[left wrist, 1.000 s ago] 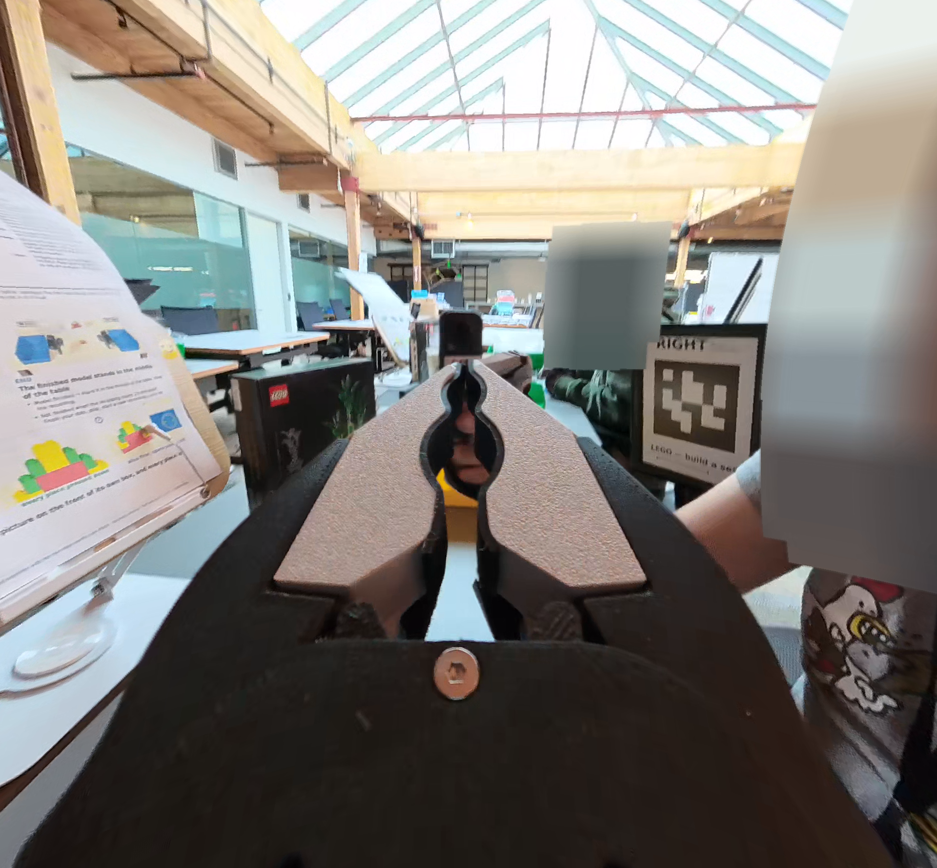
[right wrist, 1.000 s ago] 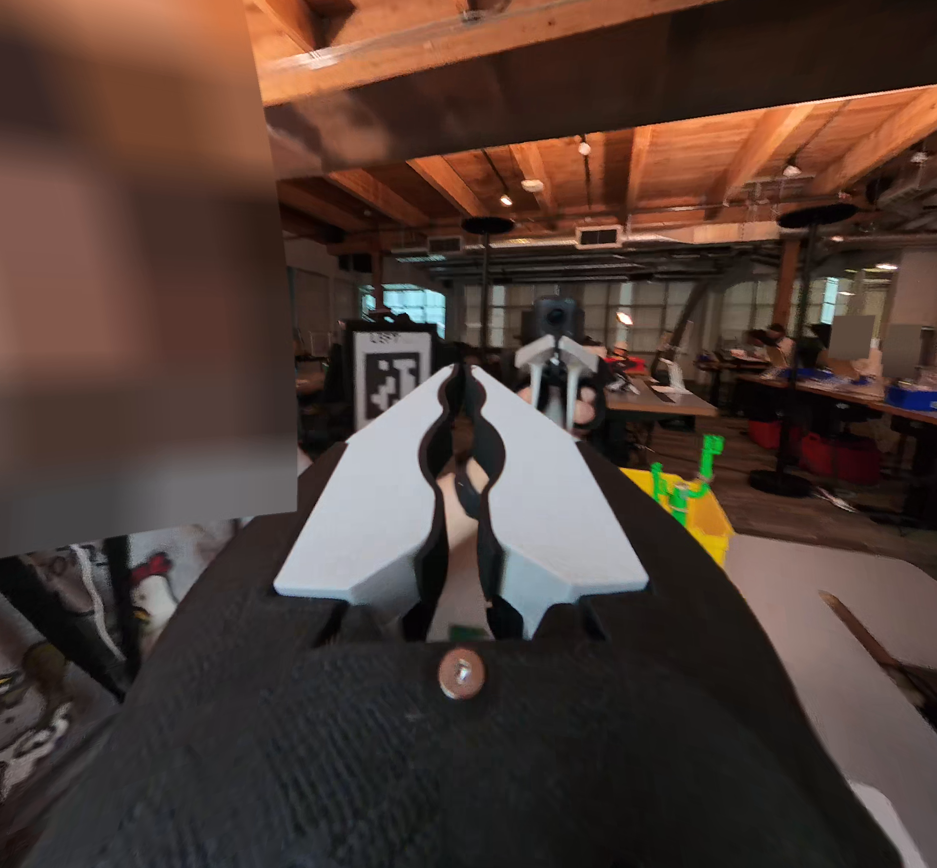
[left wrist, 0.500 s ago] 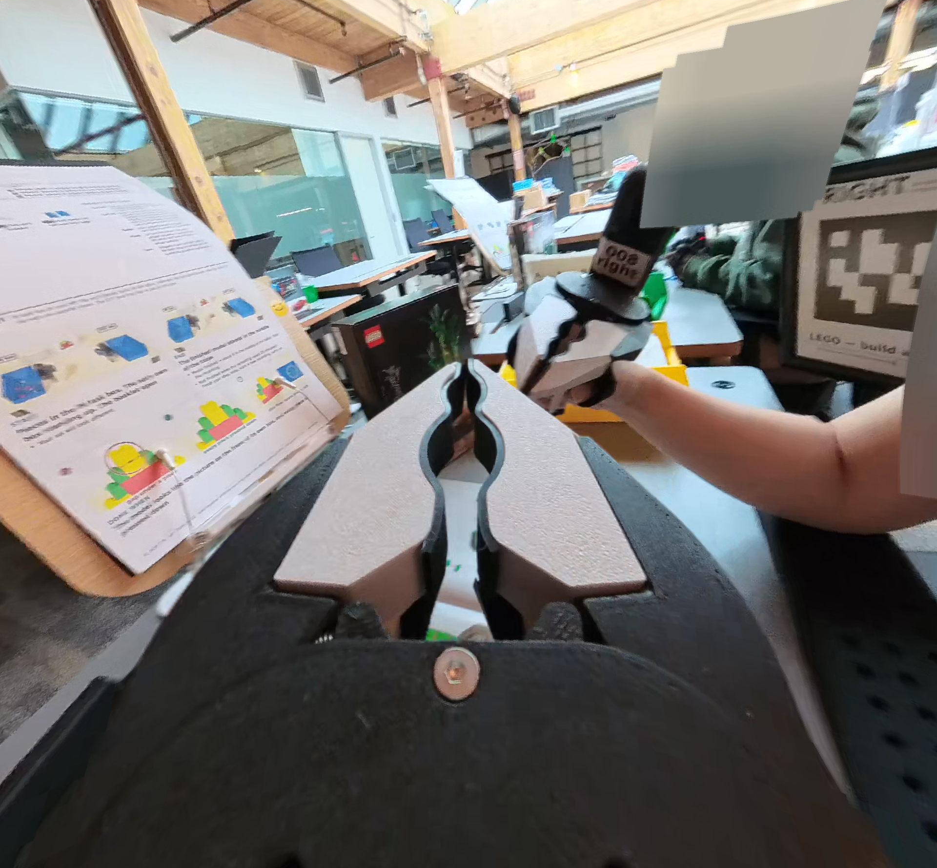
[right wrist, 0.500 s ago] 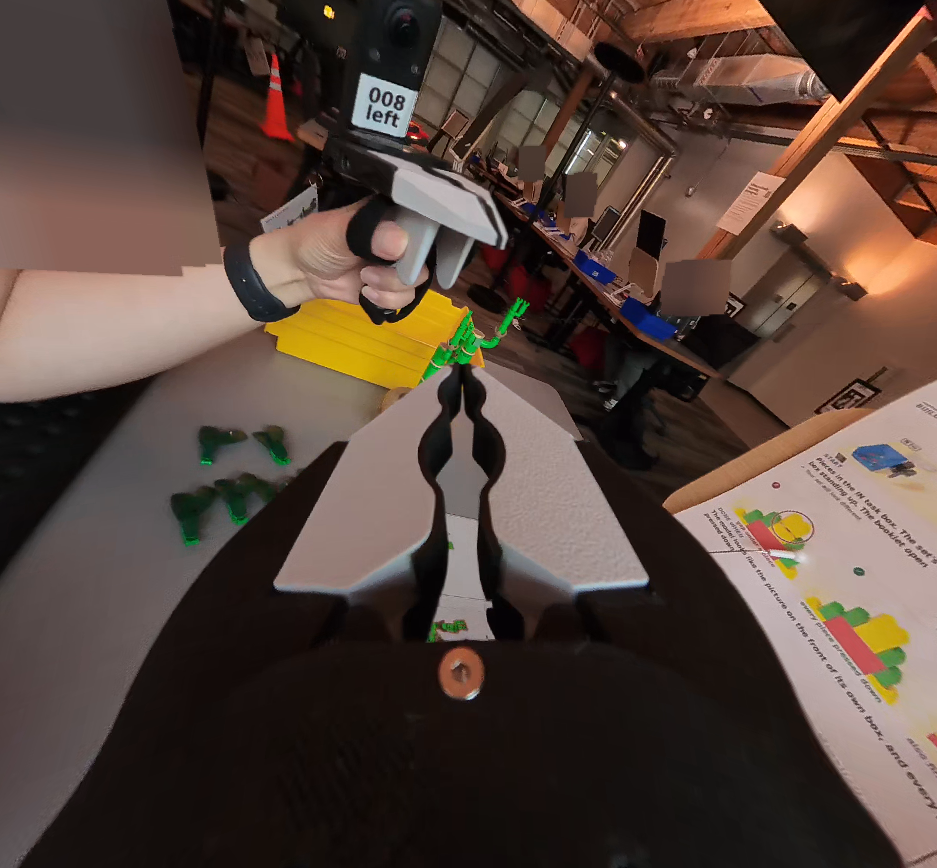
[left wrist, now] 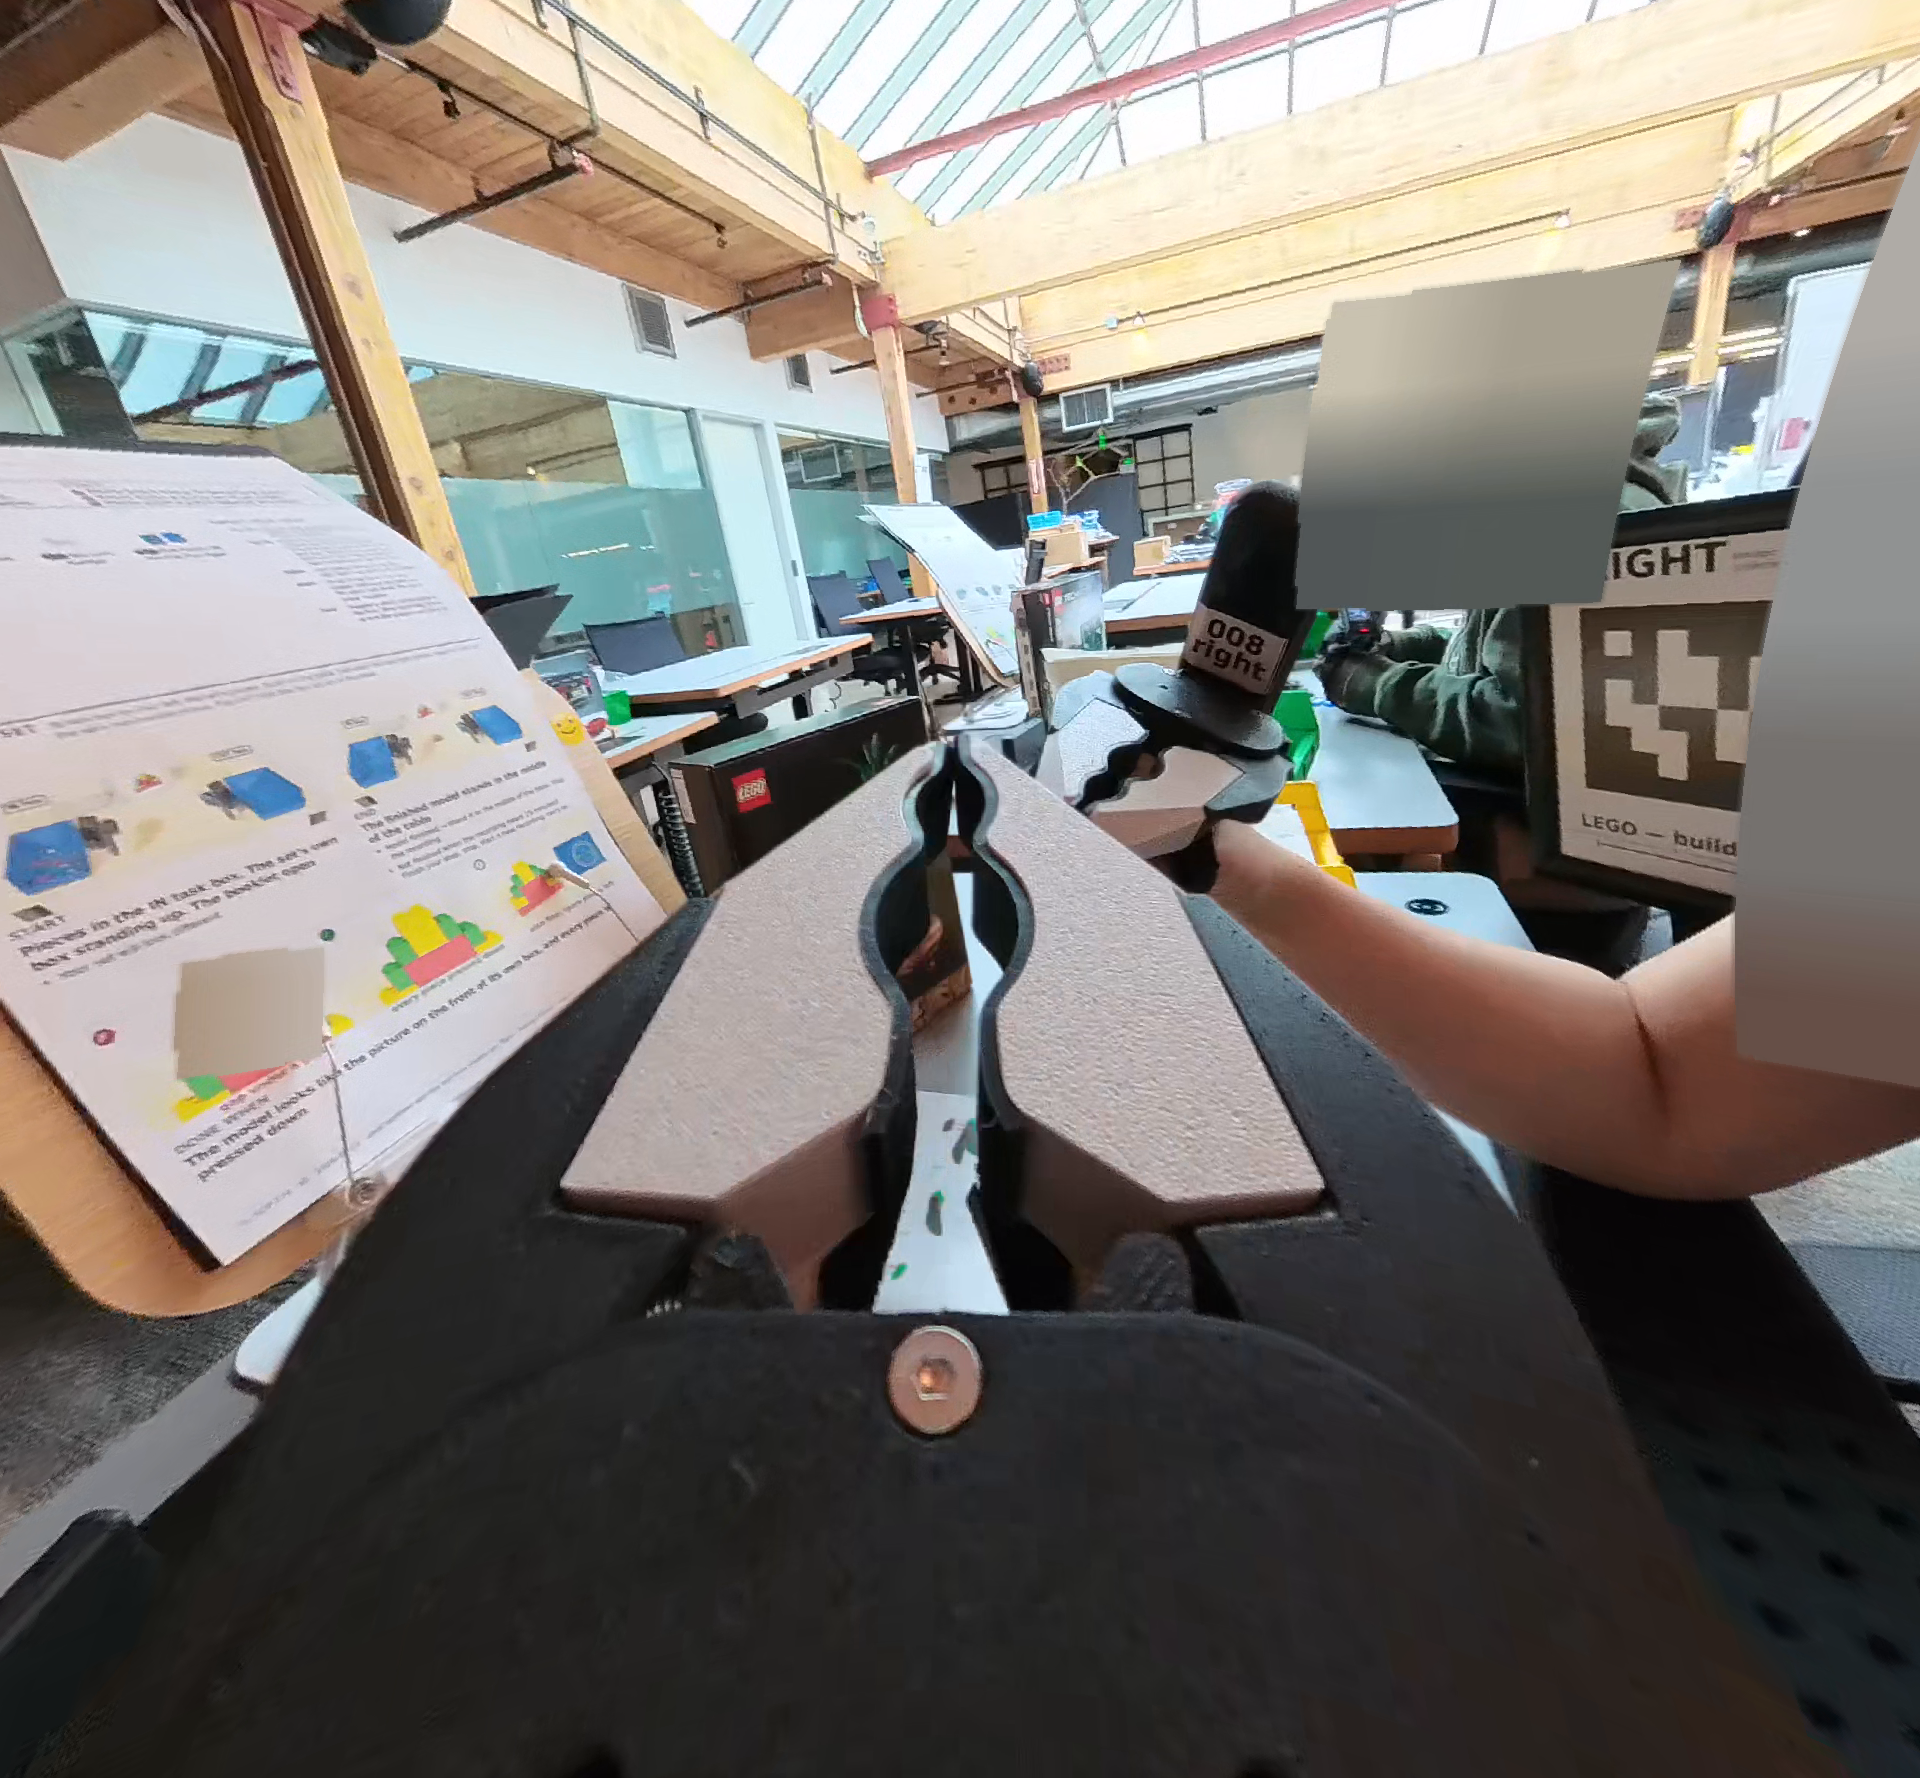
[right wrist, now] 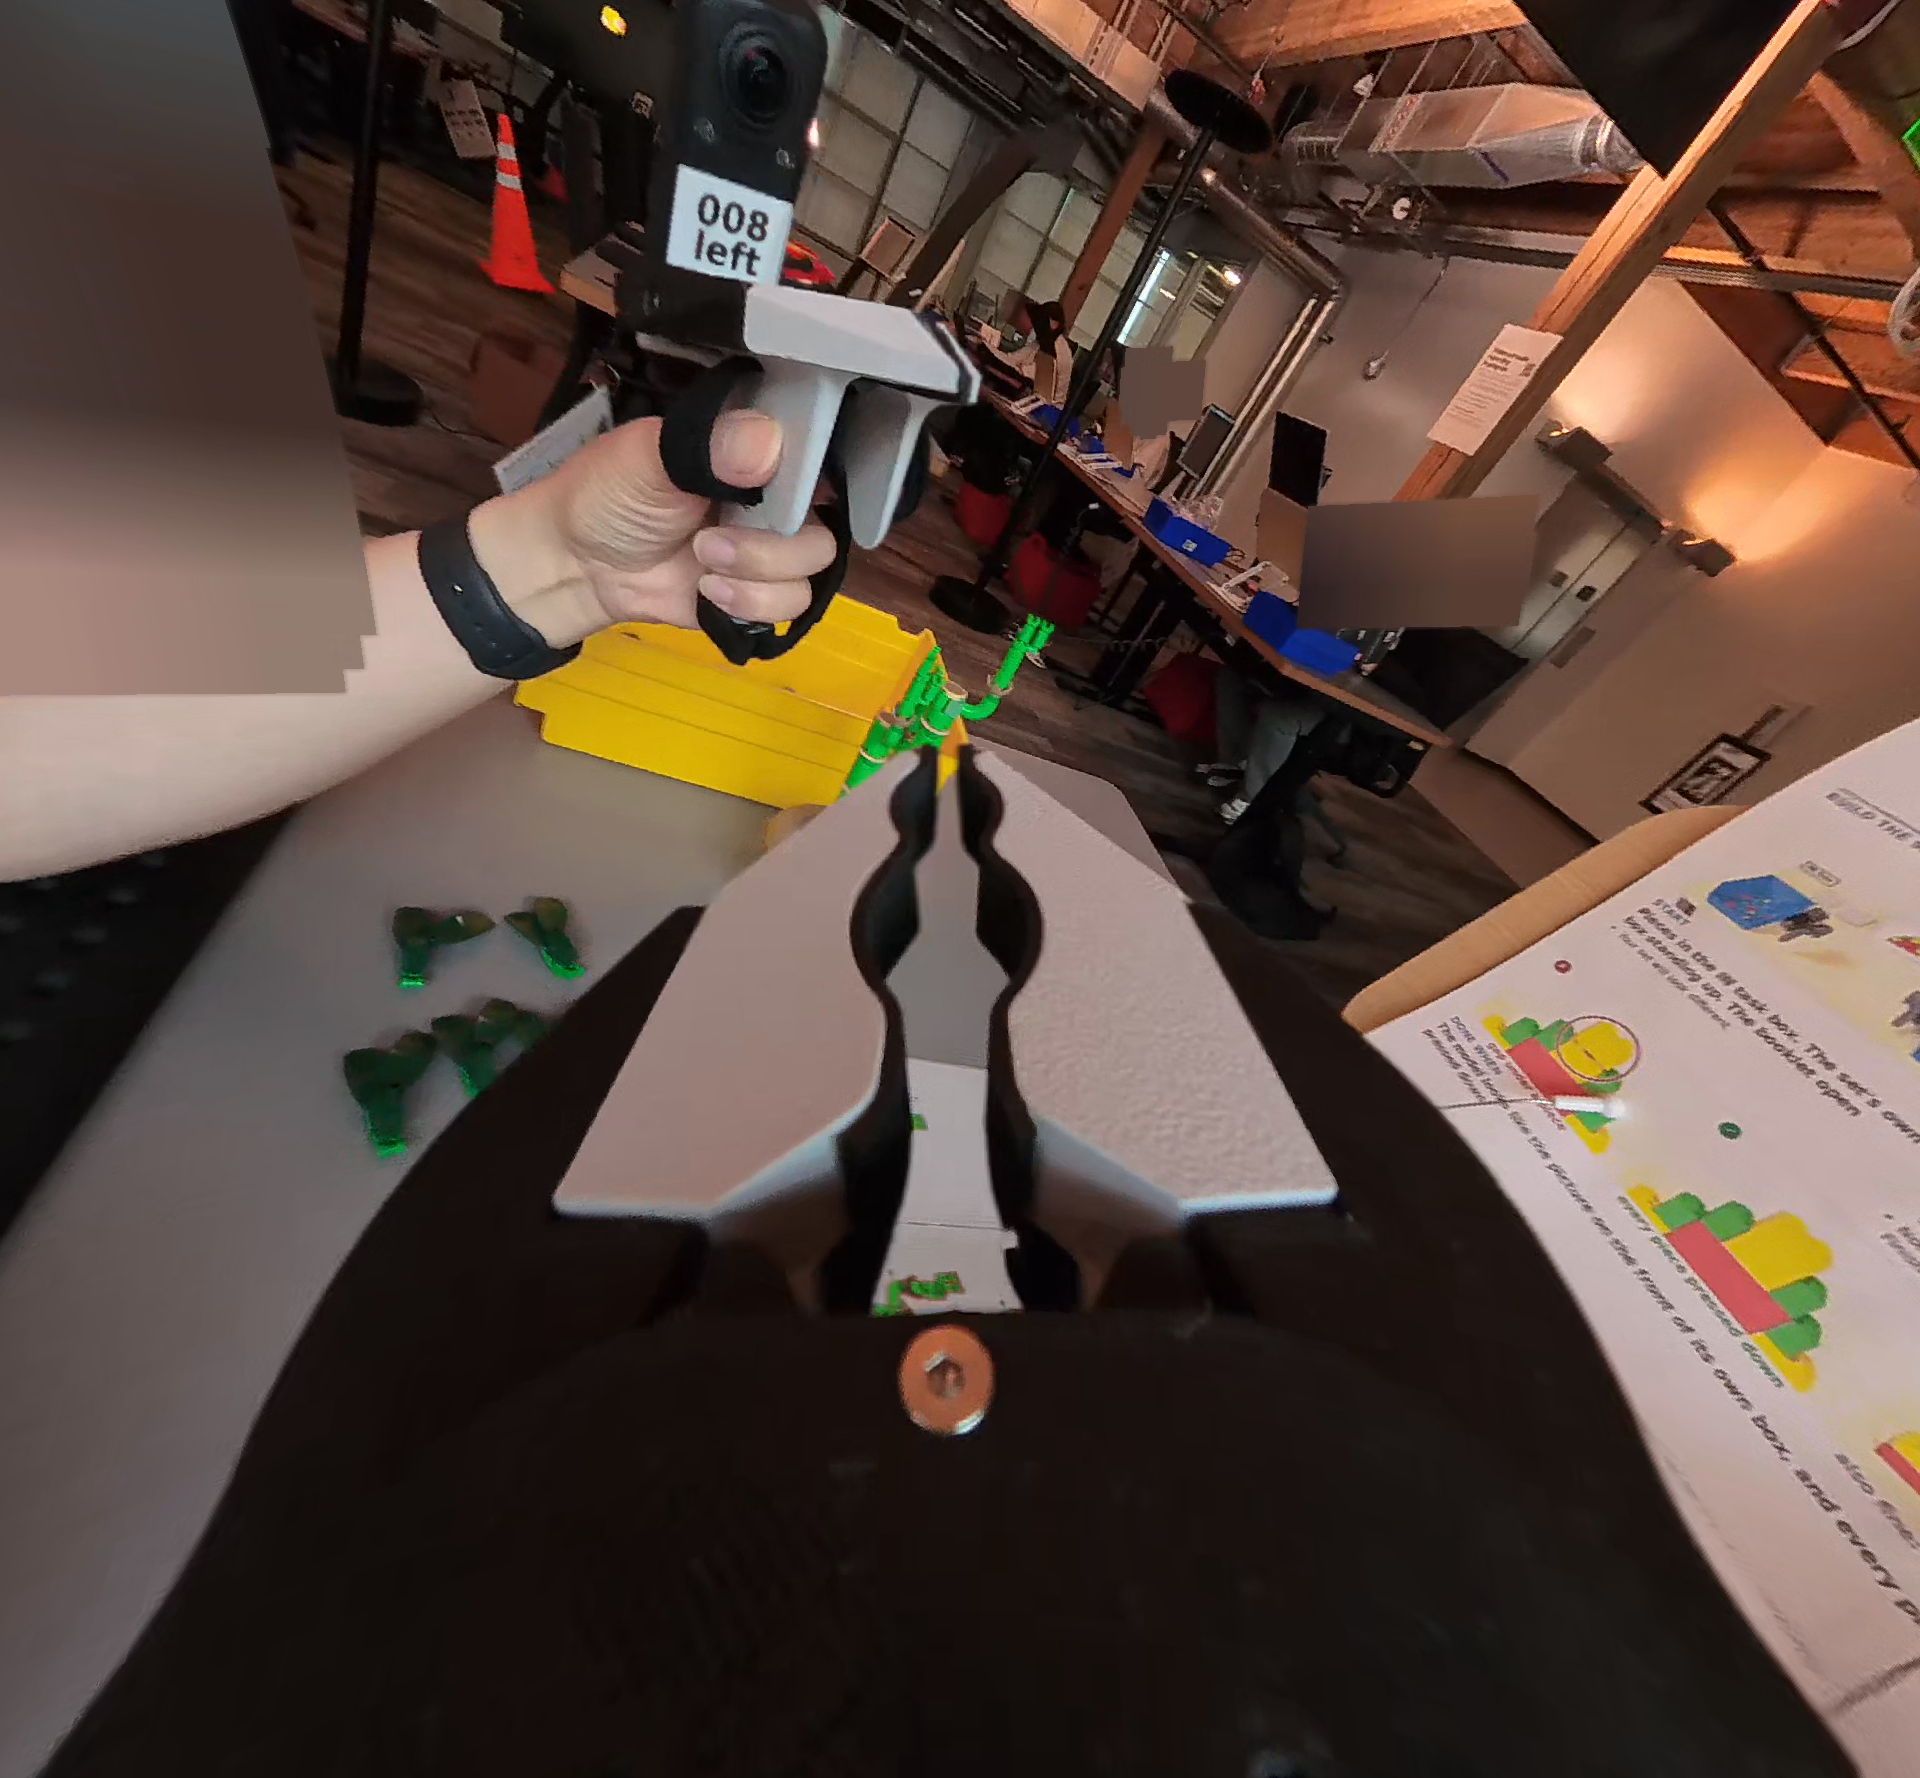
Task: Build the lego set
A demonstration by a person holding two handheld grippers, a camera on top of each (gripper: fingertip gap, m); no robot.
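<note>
White table [right wrist: 187, 1240], green leaf pieces [right wrist: 447, 1011] near its left edge, both grippers [left wrist: 954, 764] [right wrist: 940, 760] aloft, pressed together, empty.

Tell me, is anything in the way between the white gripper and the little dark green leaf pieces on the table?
Nothing visible blocks them. The dark green translucent leaf pieces lie loose on the pale grey tabletop, left of and below the right gripper, with bare table between. The yellow plastic bin sits farther back, out of that path.

Left gripper [left wrist: 953, 772], jaws closed, above table [left wrist: 1455, 907]
</note>
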